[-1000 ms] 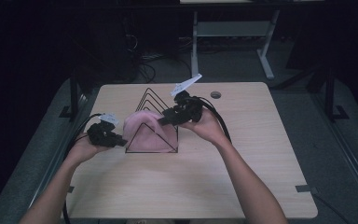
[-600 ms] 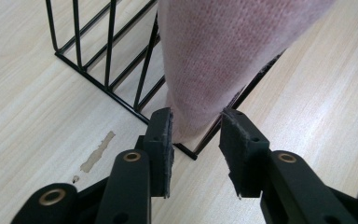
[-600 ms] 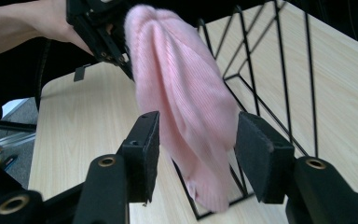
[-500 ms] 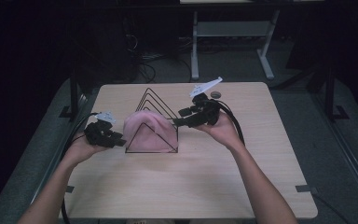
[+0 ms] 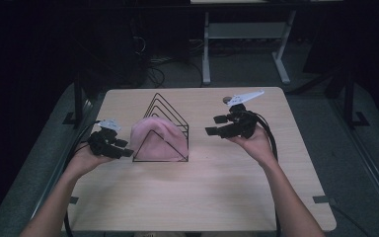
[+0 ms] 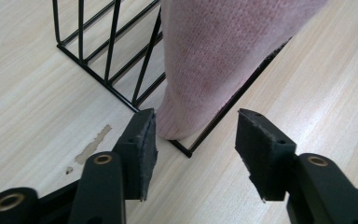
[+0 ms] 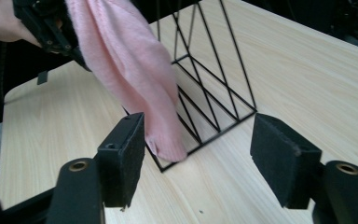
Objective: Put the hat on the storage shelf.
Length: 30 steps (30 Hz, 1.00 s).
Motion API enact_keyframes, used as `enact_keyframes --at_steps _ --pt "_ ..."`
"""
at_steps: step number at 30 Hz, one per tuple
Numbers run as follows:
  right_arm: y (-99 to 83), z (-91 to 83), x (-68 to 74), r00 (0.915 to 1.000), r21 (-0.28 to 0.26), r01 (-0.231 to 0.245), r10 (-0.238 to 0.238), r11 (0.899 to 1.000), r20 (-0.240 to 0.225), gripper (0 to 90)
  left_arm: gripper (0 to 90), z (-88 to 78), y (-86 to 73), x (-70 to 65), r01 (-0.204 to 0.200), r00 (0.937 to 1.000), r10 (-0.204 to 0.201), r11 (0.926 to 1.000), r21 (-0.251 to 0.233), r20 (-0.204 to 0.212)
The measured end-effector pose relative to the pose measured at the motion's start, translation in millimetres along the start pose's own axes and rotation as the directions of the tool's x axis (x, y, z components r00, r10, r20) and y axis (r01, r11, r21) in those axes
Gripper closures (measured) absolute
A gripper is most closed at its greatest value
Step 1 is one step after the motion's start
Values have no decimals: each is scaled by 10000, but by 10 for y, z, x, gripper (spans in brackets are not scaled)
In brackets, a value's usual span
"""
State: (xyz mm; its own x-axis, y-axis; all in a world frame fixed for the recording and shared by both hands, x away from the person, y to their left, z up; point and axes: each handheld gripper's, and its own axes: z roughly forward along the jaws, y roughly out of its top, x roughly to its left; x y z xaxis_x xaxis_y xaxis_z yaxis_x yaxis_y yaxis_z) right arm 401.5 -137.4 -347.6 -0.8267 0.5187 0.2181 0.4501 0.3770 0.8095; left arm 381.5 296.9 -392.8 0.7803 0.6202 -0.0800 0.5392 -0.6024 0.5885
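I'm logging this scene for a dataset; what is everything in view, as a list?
Cloth: one, pink, draped over the rack's front end.
Rack: one, black wire, triangular, left of table centre.
Table: one, light wood, under everything.
Disc: one, small, dark, far table edge.
Desk frame: one, white, on the floor behind.
Left gripper: one, black, open, beside the cloth.
Right gripper: one, black, open, right of the rack.
Forearms: two, from the bottom.

The pale wood-grain rectangular surface [image 5: 197, 197] with rounded corners stands lit in a dim room. Grey carpeted floor [image 5: 365, 123] surrounds it, dark at the left. Behind stands a white metal desk frame [image 5: 242, 34] with splayed feet, and black cables [image 5: 163, 74] lie tangled on the floor beside it.
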Motion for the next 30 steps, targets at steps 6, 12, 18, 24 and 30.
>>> enact_keyframes --at_steps 6,12,18,24,30 --pt "-118 -140 -74 9991 -100 -334 337 9994 275 326 411 17 -2 -7 143 9999 -143 9999 -4 -44" --pt "-224 -230 -118 9977 -11 -489 489 9988 477 311 375 -15 -12 -17 156 9999 -156 9999 -4 -17" --pt "-328 -297 -150 9960 -3 -641 640 9979 623 306 355 -29 -66 -22 391 9992 -391 9989 -243 21" --pt "-429 -349 -177 9940 116 -821 811 9966 730 298 338 -25 -157 -17 617 9981 -618 9978 -248 -35" --pt "-562 -409 -205 9913 169 -1014 996 9947 858 297 338 -25 -226 -16 721 9974 -724 9970 -290 -75"
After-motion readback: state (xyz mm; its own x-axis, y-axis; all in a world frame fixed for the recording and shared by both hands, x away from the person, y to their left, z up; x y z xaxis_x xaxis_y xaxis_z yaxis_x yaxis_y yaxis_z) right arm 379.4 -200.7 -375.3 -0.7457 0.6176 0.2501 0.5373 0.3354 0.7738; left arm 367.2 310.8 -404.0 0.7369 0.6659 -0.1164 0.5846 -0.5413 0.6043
